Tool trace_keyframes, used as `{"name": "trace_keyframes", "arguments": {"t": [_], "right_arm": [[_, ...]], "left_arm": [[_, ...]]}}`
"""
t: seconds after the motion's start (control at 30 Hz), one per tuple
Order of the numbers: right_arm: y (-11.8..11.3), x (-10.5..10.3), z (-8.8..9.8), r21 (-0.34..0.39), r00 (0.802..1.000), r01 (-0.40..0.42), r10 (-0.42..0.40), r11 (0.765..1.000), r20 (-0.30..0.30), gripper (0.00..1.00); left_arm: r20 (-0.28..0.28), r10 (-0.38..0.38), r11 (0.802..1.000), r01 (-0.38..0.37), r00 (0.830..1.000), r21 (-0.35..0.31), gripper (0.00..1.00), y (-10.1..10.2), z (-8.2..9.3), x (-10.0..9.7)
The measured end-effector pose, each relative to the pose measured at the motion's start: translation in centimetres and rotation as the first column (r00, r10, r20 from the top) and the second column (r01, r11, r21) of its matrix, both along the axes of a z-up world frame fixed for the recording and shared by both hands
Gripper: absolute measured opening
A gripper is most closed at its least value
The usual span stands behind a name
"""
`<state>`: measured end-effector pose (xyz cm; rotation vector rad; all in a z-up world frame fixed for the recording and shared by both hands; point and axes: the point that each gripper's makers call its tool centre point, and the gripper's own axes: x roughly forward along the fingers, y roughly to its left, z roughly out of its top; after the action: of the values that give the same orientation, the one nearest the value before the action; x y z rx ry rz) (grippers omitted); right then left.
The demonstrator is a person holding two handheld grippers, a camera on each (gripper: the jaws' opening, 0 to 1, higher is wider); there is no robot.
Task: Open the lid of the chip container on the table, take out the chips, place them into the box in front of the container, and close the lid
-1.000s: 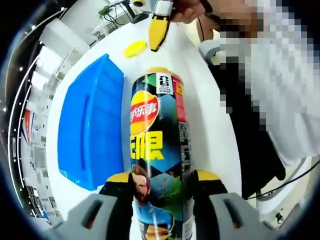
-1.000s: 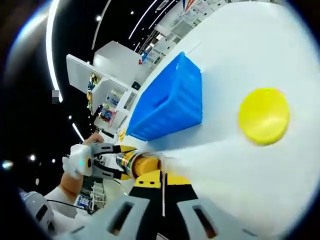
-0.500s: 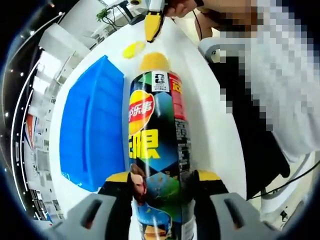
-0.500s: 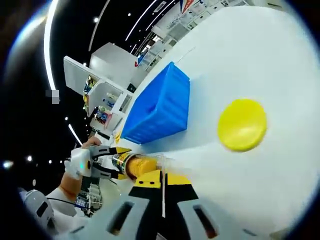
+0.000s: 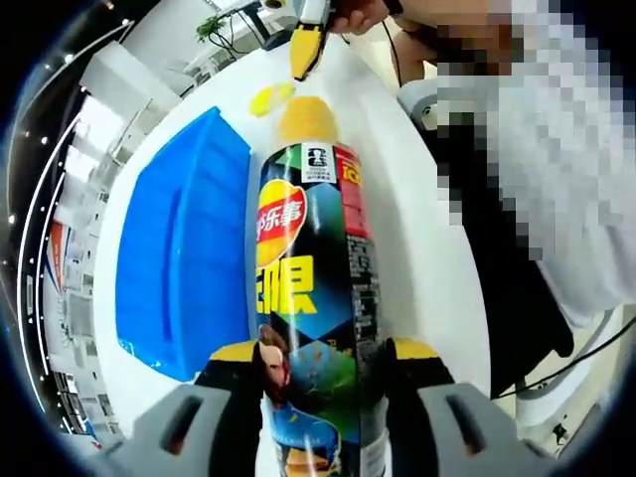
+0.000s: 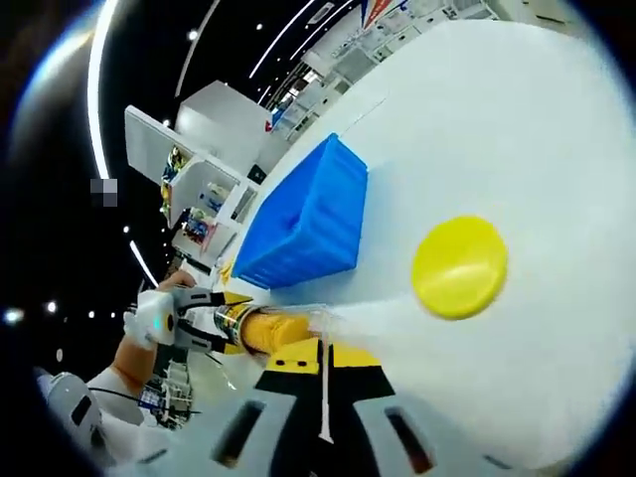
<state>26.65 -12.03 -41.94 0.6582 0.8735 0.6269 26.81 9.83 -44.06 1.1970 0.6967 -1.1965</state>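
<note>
1. On the white table, seen in my left gripper view, the chip can lies lengthwise, running away from me up the middle of the picture.
2. My left gripper holds the can near its lower end, with one yellow-tipped jaw pressed against each side of it.
3. At the far end of the can, its mouth is uncovered and a stack of yellow chips sticks out of it.
4. Just beside the can, on the left of this view, sits the blue box, close to the can along most of its length.
5. Beyond the can lies the round yellow lid, flat on the table and apart from the can.
6. Near the top of this view my right gripper hangs above the table, its yellow jaws pointing down toward the chips; a hand grips it from above.
7. To the right stands a person in a white sleeve.
8. Seen from my right gripper view, the two jaws are pressed together with no gap and nothing between them.
9. Ahead of those jaws the lid lies on bare table, well apart from the box.
10. Lower left in that view, the can points toward my right gripper with the chips showing at its open end.
</note>
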Motion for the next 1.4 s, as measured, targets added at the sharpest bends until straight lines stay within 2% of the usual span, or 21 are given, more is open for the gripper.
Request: {"name": "trace_keyframes", "arguments": {"t": [0.13,0.17,0.23,0.27,0.33,0.4,0.5,0.53,0.57,0.67,0.7,0.73,0.77,0.8,0.83,0.9,0.93,1.03,1.07,1.2,1.4], "right_arm": [[0.6,-0.3,-0.1,0.003,0.998,-0.042,0.042,0.999,0.045,0.03],[0.6,0.0,0.1,0.0,0.995,-0.049,0.049,0.999,0.09,0.03],[0.5,0.0,0.2,0.0,0.993,-0.059,0.059,0.998,0.102,0.04],[0.5,0.2,0.3,-0.007,0.988,-0.062,0.063,0.998,0.139,0.04],[0.5,0.1,0.4,-0.012,0.987,-0.062,0.064,0.998,0.148,0.04],[0.1,0.0,0.3,-0.064,0.977,-0.087,0.098,0.994,0.19,0.07],[-1.3,0.7,0.8,-0.125,0.961,-0.038,0.071,0.991,0.266,0.12],[-1.7,0.7,0.9,-0.141,0.956,-0.039,0.078,0.989,0.282,0.11],[-1.9,0.4,1.1,-0.141,0.959,-0.042,0.079,0.989,0.271,0.11],[-2.7,0.4,2.8,-0.175,0.933,-0.034,0.094,0.984,0.347,0.11],[-2.2,0.4,4.0,-0.19,0.899,-0.051,0.128,0.98,0.418,0.11],[-1.6,0.2,4.7,-0.203,0.876,-0.068,0.156,0.977,0.457,0.11],[-0.9,-0.2,5.1,-0.215,0.861,-0.093,0.187,0.972,0.473,0.11],[0.5,-1.0,5.4,-0.231,0.842,-0.148,0.245,0.962,0.48,0.11],[1.3,-1.4,5.4,-0.236,0.835,-0.185,0.279,0.954,0.474,0.11],[3.2,-1.9,5.1,-0.233,0.827,-0.244,0.328,0.941,0.457,0.11],[3.7,-1.9,4.3,-0.258,0.826,-0.266,0.358,0.929,0.435,0.11],[4.5,-1.6,2.8,-0.319,0.822,-0.283,0.4,0.905,0.405,0.11],[4.9,-1.2,2.6,-0.317,0.828,-0.277,0.393,0.907,0.399,0.11],[5.5,-0.8,2.2,-0.339,0.818,-0.296,0.42,0.893,0.393,0.1],[5.5,-0.3,1.8,-0.358,0.814,-0.309,0.44,0.881,0.379,0.1]], "left_arm": [[-0.002,0.004,1.0,-0.004,1.0,0.002,0.49,0.0,0.0,0.0],[-0.004,0.004,1.0,-0.004,1.0,0.001,0.49,-0.1,0.0,0.0],[-0.005,0.005,1.0,-0.005,1.0,-0.004,0.49,-0.1,0.0,-0.1],[-0.005,0.004,1.0,-0.004,1.0,-0.006,0.49,-0.1,0.0,-0.1],[-0.006,0.005,1.0,-0.005,1.0,-0.009,0.49,-0.1,0.0,-0.1],[-0.007,0.005,1.0,-0.005,1.0,-0.01,0.49,-0.2,0.0,-0.1],[-0.009,0.002,1.0,-0.002,1.0,-0.01,0.49,-0.2,0.0,-0.2],[-0.012,0.004,1.0,-0.004,1.0,-0.014,0.49,-0.2,0.1,-0.2],[-0.015,0.005,1.0,-0.005,1.0,-0.019,0.49,-0.2,0.1,-0.2],[-0.018,0.007,1.0,-0.007,1.0,-0.03,0.49,-0.3,0.1,-0.3],[-0.016,0.006,1.0,-0.007,1.0,-0.03,0.49,-0.3,0.1,-0.3],[-0.013,0.004,1.0,-0.005,1.0,-0.027,0.49,-0.3,0.1,-0.4],[-0.013,0.003,1.0,-0.003,1.0,-0.026,0.5,-0.3,0.1,-0.3],[-0.012,0.002,1.0,-0.002,1.0,-0.024,0.5,-0.3,0.1,-0.3],[-0.012,0.001,1.0,-0.002,1.0,-0.025,0.5,-0.2,0.1,-0.3],[-0.013,0.001,1.0,-0.002,1.0,-0.027,0.5,-0.2,0.1,-0.2],[-0.013,0.002,1.0,-0.002,1.0,-0.028,0.5,-0.2,0.1,-0.2],[-0.013,0.003,0.999,-0.003,1.0,-0.034,0.5,-0.2,0.1,-0.2],[-0.011,0.001,0.999,-0.001,1.0,-0.037,0.5,-0.2,0.1,-0.3],[-0.014,-0.001,0.999,0.001,1.0,-0.038,0.5,-0.2,0.1,-0.2],[-0.016,-0.004,0.999,0.003,1.0,-0.042,0.5,-0.2,0.1,-0.2]]}}
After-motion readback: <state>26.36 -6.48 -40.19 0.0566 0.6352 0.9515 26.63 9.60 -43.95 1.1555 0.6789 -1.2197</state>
